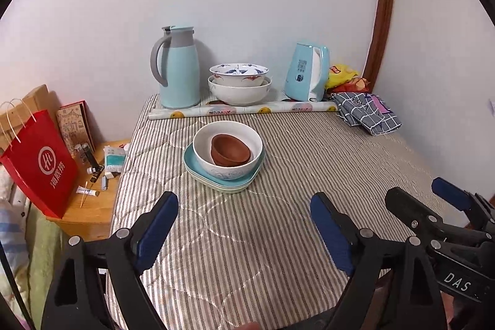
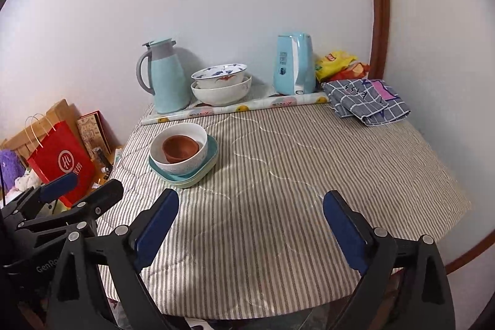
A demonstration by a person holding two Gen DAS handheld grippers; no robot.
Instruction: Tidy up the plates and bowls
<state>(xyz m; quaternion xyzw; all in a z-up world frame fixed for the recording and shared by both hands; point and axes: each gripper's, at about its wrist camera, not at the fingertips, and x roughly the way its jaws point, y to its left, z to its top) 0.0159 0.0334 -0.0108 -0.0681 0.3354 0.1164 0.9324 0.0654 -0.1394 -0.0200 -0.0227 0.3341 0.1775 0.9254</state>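
A brown clay bowl [image 1: 230,150] sits inside a white bowl [image 1: 227,166], which rests on stacked teal and pale green plates [image 1: 198,172] in the middle of the striped table. The same stack shows in the right wrist view: brown bowl [image 2: 180,148], white bowl [image 2: 198,158], plates [image 2: 207,166]. Two more nested white bowls [image 1: 238,85] [image 2: 221,84] stand at the back by the wall. My left gripper [image 1: 244,206] is open and empty, near the stack's front. My right gripper [image 2: 250,206] is open and empty, to the right of the stack. Each gripper shows in the other's view: the right [image 1: 417,194], the left [image 2: 82,187].
A teal thermos jug [image 1: 178,67] and a blue kettle [image 1: 306,71] stand at the back, behind a rolled sheet [image 1: 241,110]. A folded checked cloth [image 1: 368,112] and snack packets [image 1: 345,78] lie at the back right. A red bag [image 1: 40,163] stands on a low wooden stand left of the table.
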